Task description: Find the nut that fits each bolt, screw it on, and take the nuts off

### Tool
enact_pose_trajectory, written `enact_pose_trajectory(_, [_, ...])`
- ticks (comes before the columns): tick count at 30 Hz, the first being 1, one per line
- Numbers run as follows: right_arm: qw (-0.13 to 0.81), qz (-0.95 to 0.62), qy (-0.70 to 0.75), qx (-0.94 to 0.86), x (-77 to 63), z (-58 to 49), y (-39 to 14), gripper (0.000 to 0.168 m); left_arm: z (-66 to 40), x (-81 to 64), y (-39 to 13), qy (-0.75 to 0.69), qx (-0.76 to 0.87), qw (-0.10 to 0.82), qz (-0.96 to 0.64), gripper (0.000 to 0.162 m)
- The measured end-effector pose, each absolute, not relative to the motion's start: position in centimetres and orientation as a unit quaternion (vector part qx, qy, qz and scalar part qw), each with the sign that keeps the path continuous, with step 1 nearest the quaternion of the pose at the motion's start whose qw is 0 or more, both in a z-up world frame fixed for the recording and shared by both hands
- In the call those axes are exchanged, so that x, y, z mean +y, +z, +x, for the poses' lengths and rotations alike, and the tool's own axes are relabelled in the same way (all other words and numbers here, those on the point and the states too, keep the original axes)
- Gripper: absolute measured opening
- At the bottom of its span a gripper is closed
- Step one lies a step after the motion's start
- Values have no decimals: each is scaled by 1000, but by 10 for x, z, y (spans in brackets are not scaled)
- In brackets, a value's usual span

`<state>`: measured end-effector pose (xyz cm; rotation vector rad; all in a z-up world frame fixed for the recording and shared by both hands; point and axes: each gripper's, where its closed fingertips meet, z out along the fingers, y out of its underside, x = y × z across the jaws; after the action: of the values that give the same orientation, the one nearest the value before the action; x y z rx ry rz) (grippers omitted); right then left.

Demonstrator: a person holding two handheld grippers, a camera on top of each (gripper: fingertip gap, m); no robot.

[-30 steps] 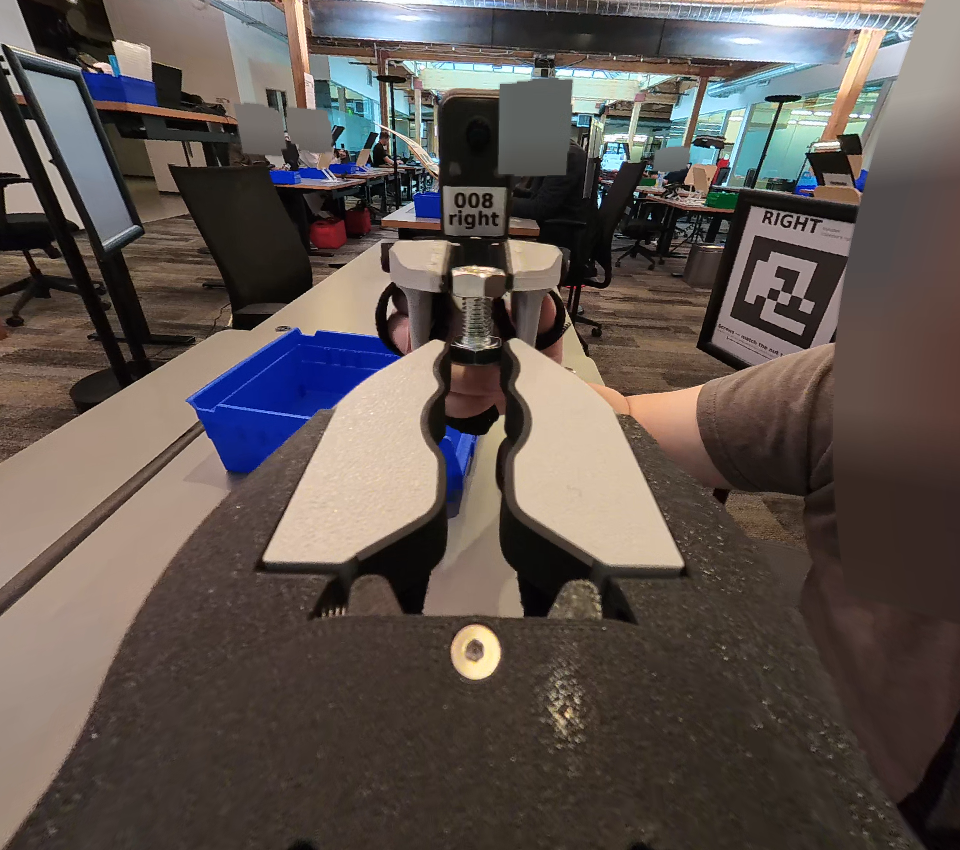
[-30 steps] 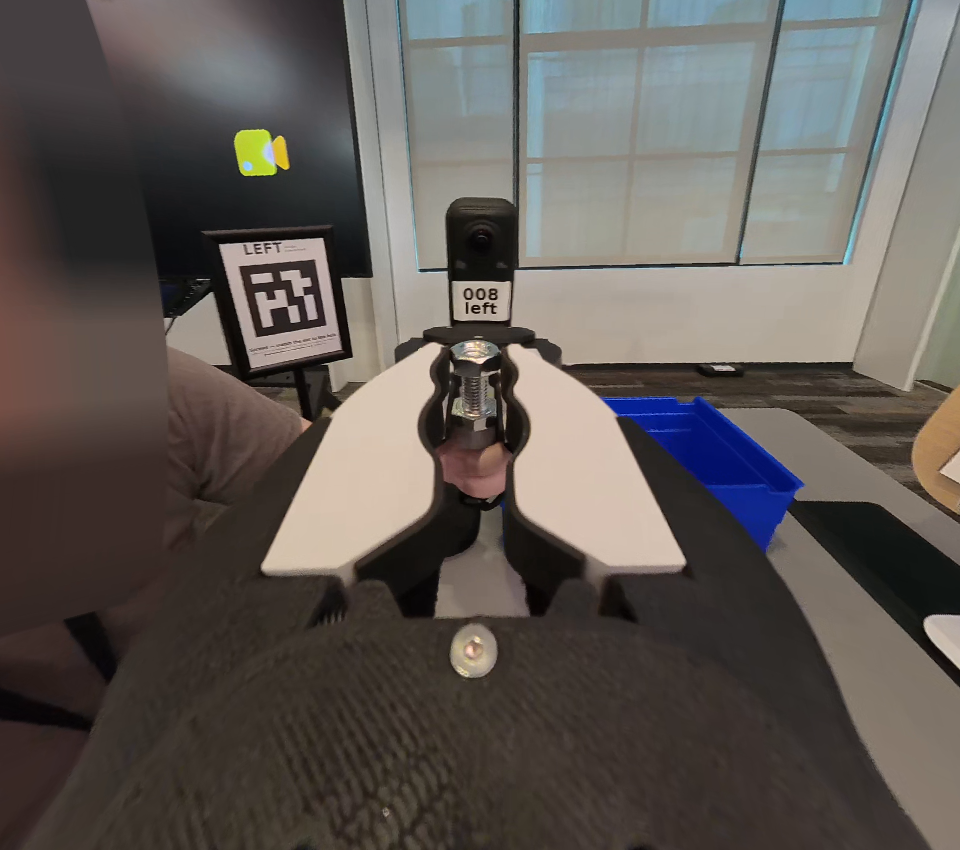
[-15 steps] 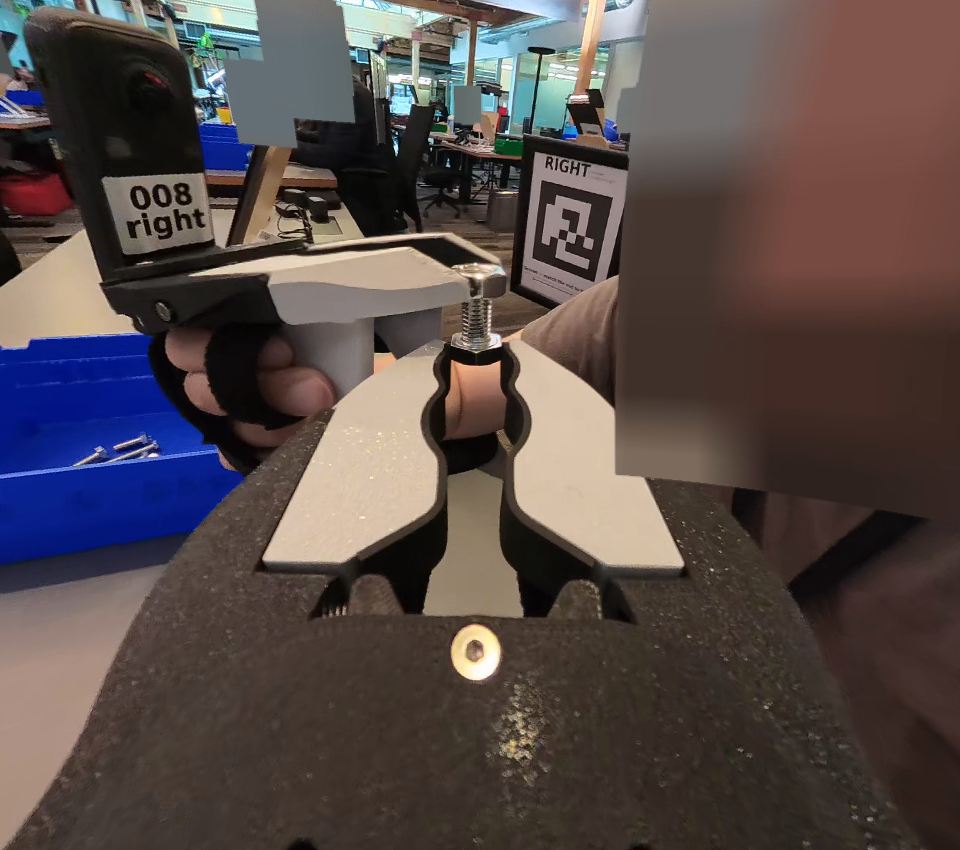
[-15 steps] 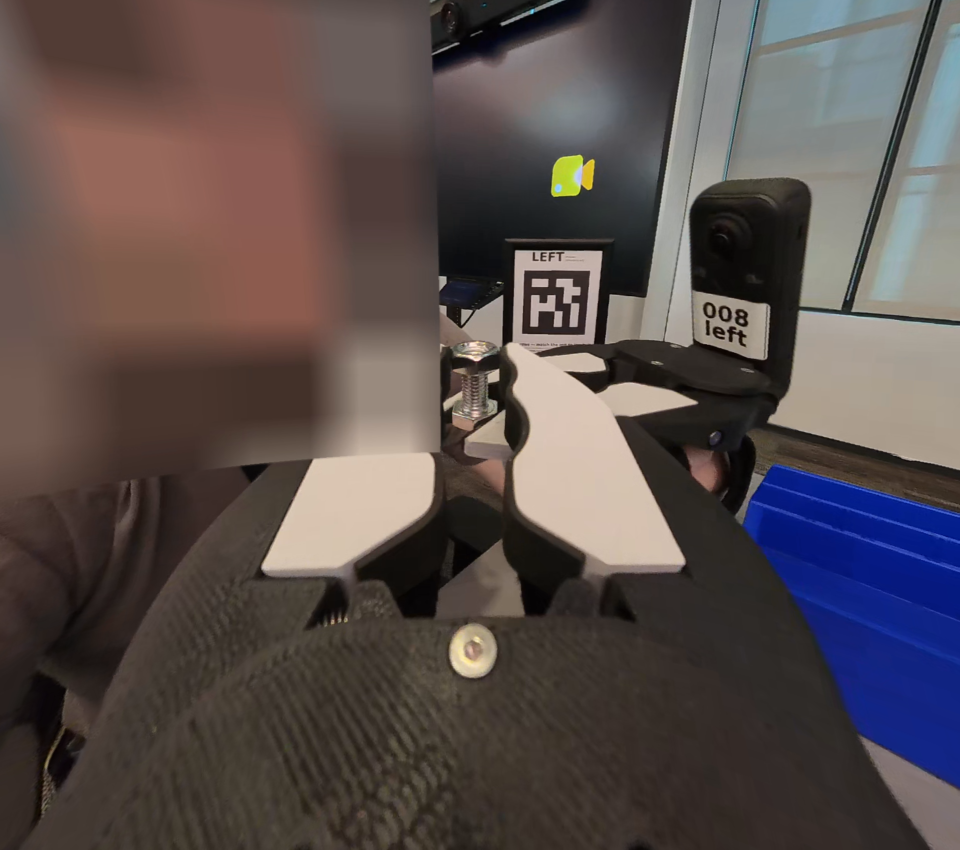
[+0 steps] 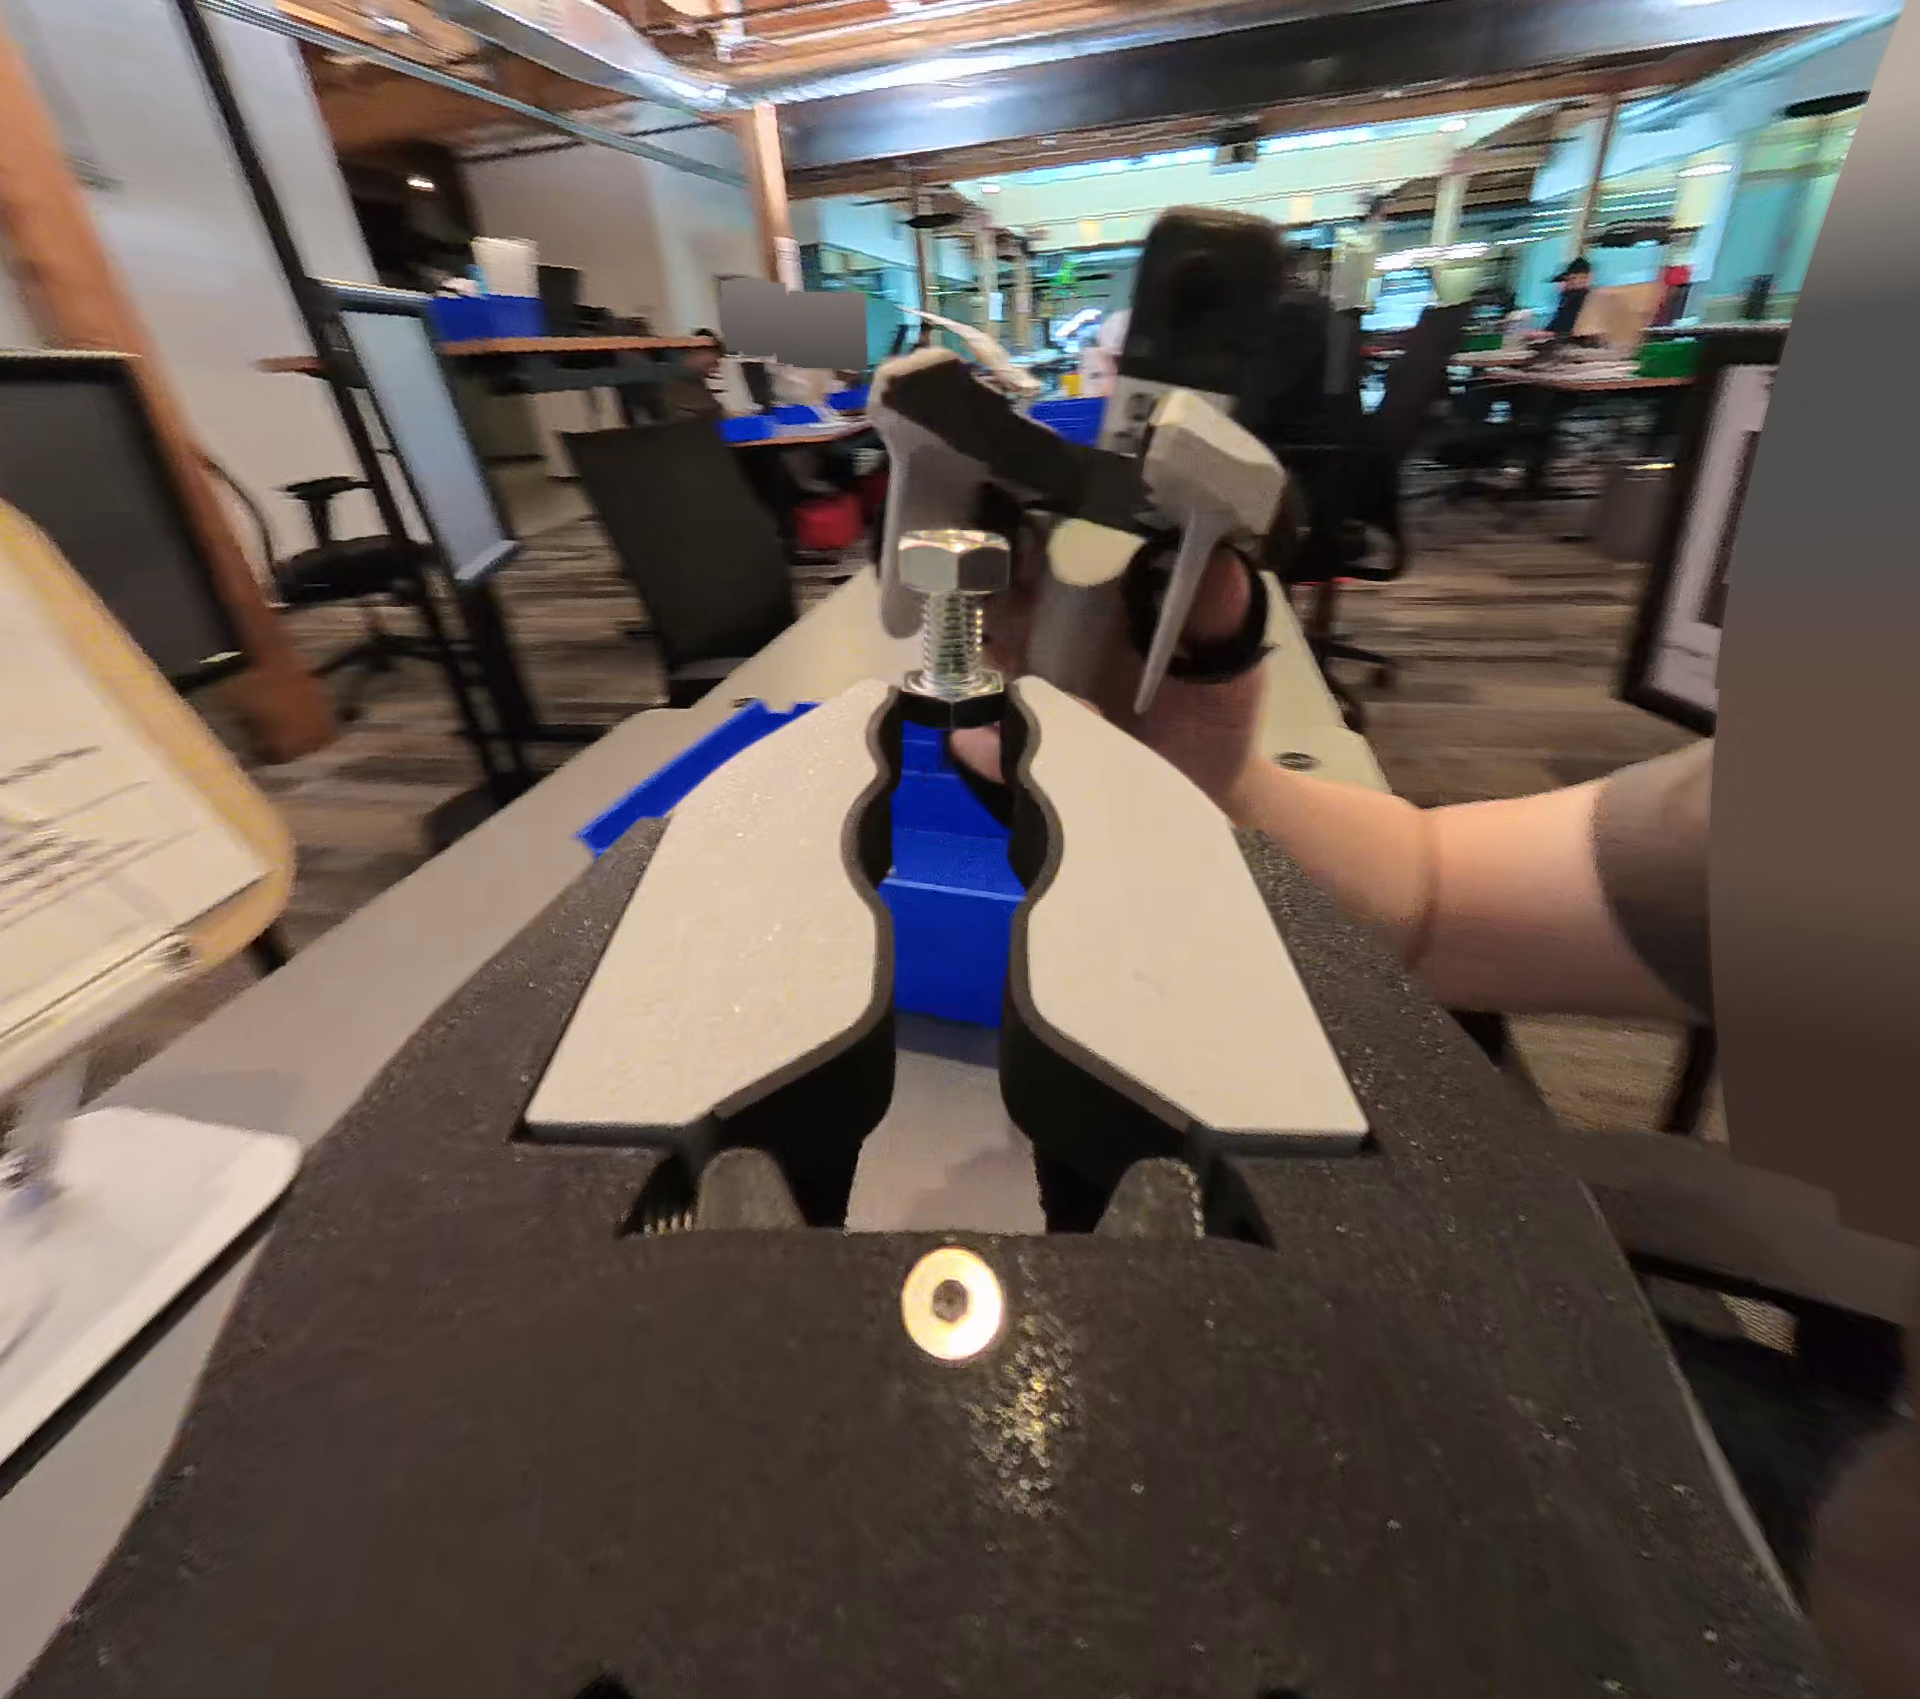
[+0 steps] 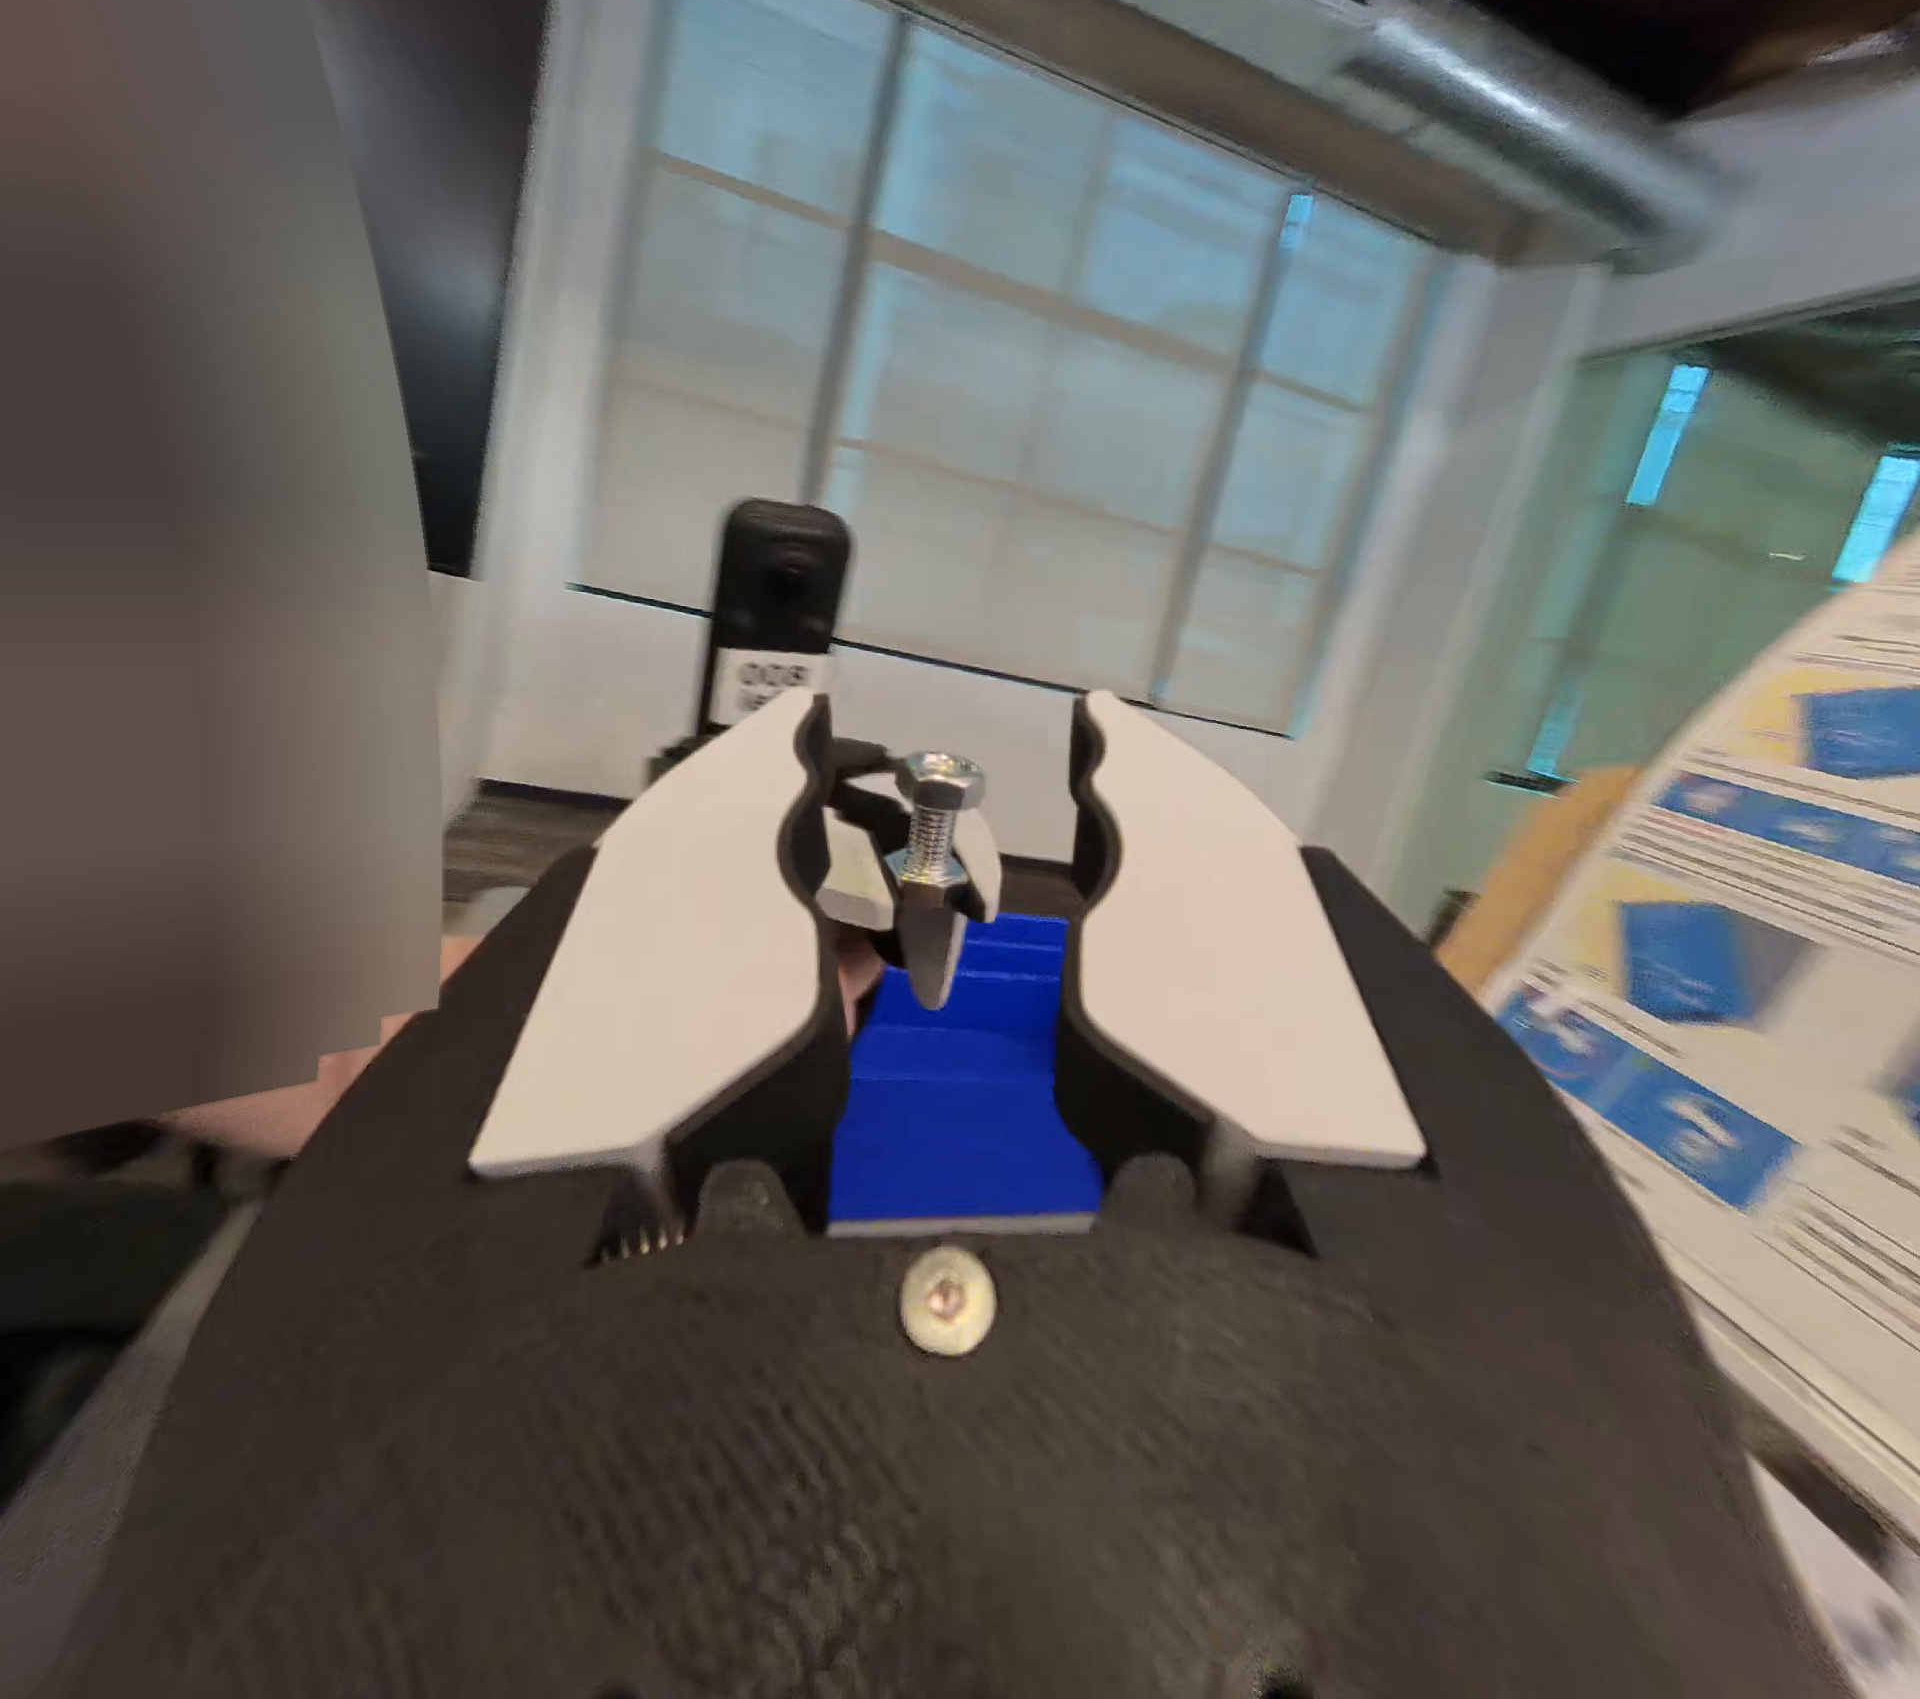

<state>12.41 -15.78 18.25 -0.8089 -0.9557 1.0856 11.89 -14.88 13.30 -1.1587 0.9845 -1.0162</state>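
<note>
- Left gripper (image 5: pixel 951 704) clamped on nut (image 5: pixel 951 685); bolt (image 5: pixel 953 610) upright above, head free.
- Right gripper (image 6: pixel 951 740) spread wide, just off bolt head.
- Best to re-seat squarely on head flats before turning.
- Blue bin (image 5: pixel 940 901) below, table edge (image 5: pixel 436 901) beside; open room overhead.

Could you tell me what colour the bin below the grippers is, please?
The bin is solid bright blue, clearest in the right wrist view.
</note>
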Motion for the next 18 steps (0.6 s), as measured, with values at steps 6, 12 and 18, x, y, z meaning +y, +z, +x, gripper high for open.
enact_pose_trajectory(6, [691, -465, 401, -381, -138, 100, 159, 37, 117, -132, 126, -360, 407, 654, -527, 17])
enact_pose_trajectory(12, [677, -477, 413, -379, -138, 100, 155, 19, 119, -137, 126, -373, 418, 642, -524, 17])
enact_pose_trajectory(18, [602, -411, 492, -477, -165, 99, 158, 18, 124, -166, 129, -459, 476, 568, -490, 17])
